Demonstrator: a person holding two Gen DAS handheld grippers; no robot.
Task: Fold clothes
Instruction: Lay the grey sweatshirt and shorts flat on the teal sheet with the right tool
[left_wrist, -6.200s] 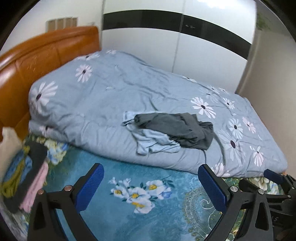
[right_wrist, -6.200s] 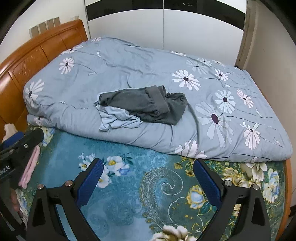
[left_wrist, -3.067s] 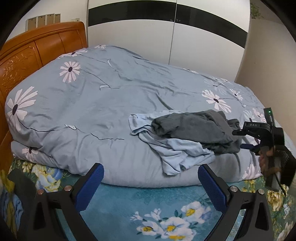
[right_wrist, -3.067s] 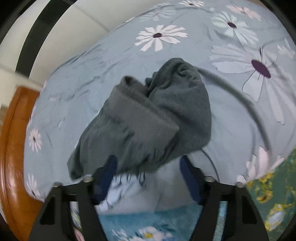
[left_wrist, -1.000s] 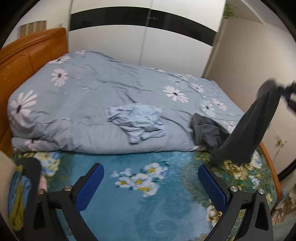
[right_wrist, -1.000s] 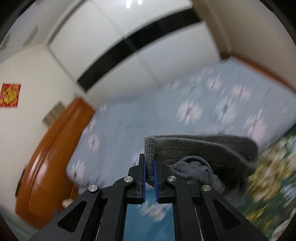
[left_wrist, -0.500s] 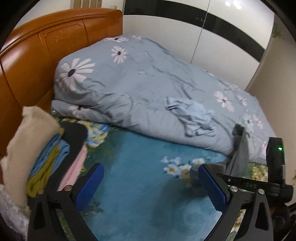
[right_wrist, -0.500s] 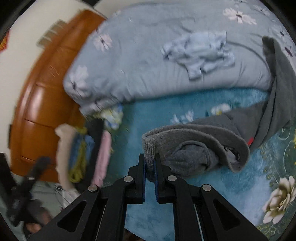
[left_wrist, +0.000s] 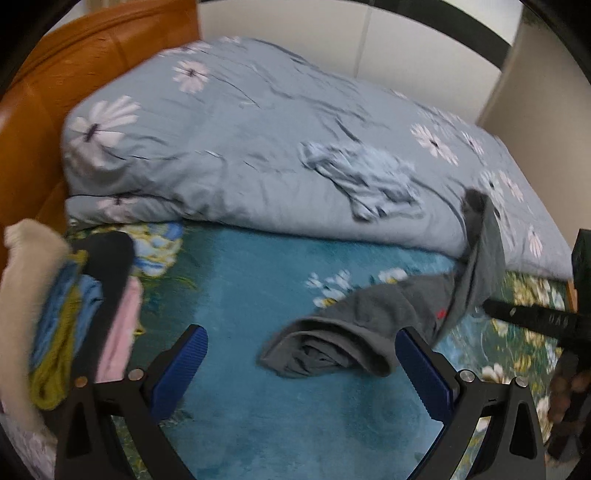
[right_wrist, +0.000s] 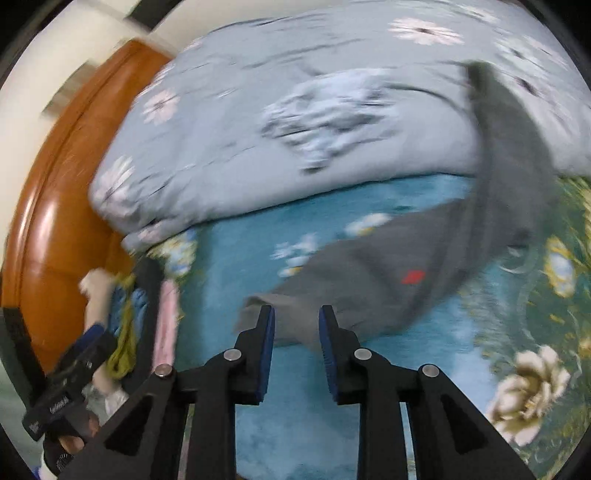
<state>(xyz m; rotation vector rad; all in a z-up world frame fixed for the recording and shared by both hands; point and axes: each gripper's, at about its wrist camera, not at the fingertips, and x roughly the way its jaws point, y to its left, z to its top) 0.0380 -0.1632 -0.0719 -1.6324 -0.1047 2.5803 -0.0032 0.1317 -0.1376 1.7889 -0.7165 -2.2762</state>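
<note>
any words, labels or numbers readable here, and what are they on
White print on the left tongs' black body, in the right wrist view: too blurred to read.
Embossed lettering on the right tongs' black bar, in the left wrist view: not legible.
Red mark on the grey garment: too small and blurred to tell if it is text.

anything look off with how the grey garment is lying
Yes. The grey garment isn't flat: its near end is bunched on the teal sheet, while the far end drapes up onto the duvet.
</note>
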